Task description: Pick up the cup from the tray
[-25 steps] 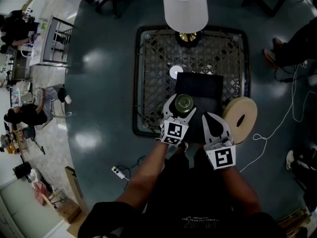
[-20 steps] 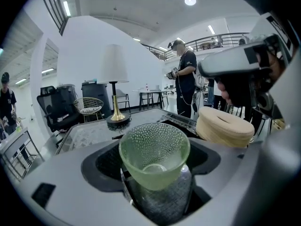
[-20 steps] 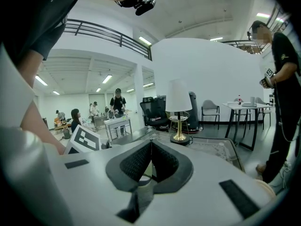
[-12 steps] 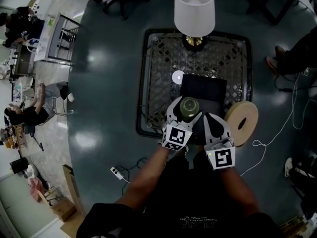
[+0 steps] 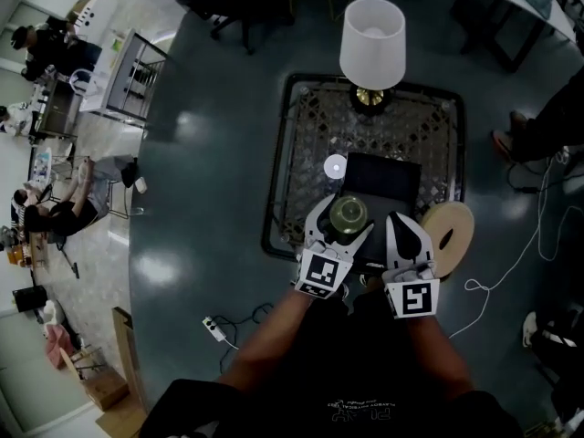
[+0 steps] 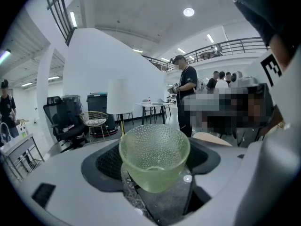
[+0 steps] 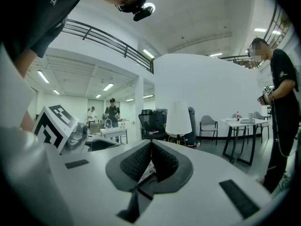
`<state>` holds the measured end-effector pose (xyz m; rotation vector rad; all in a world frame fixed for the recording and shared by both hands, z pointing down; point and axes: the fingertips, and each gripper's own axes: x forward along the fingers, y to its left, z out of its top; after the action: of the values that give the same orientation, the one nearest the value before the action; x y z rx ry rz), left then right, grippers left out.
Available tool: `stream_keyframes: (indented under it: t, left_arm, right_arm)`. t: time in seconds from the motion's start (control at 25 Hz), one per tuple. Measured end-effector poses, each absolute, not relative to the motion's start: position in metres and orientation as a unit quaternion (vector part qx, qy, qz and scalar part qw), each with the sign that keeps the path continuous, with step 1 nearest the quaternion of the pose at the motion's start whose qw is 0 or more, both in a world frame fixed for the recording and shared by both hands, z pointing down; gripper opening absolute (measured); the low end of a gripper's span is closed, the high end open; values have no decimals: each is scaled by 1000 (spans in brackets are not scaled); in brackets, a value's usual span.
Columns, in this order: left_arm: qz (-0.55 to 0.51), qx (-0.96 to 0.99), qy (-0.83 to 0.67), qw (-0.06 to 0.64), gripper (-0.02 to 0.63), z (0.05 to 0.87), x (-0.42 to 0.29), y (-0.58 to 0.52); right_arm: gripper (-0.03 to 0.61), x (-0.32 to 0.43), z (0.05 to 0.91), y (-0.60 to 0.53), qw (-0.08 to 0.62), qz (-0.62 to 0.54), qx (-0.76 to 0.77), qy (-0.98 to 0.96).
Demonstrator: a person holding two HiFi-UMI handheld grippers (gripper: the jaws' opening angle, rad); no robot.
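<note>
From overhead we look steeply down on the lamp (image 5: 372, 44); our two gripper views sit low before it, facing level toward it, both showing it.

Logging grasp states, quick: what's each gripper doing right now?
Left gripper: closed on the green glass cup.
Right gripper: closed, empty.

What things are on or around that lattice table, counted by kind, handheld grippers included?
green cup: 1
lamp: 1
black tray: 1
small white disc: 1
round wooden piece: 1
grippers: 2, left gripper and right gripper
Total: 7
</note>
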<state>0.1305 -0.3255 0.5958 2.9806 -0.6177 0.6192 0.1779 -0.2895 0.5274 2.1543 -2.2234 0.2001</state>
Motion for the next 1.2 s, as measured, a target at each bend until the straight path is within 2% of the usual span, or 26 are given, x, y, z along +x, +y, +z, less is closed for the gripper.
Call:
stream_keyframes:
  t: [0.28, 0.44, 0.6, 0.92, 1.2]
  left_arm:
    - [159, 959, -235, 19, 394, 546, 106, -318]
    - [139, 959, -247, 18, 394, 524, 96, -309]
    - [133, 959, -251, 18, 394, 506, 83, -305]
    - [125, 953, -276, 9, 394, 492, 68, -314]
    - [118, 950, -289, 7, 394, 485, 62, -320]
  right_arm:
    - [9, 176, 505, -284, 18, 34, 688, -725]
    - [9, 178, 500, -280, 46, 28, 678, -733]
    - [9, 167, 479, -280, 20, 1, 670, -742]
    - [9, 166, 466, -280, 46, -3, 661, -749]
    - [9, 162, 459, -285, 34, -26, 649, -759]
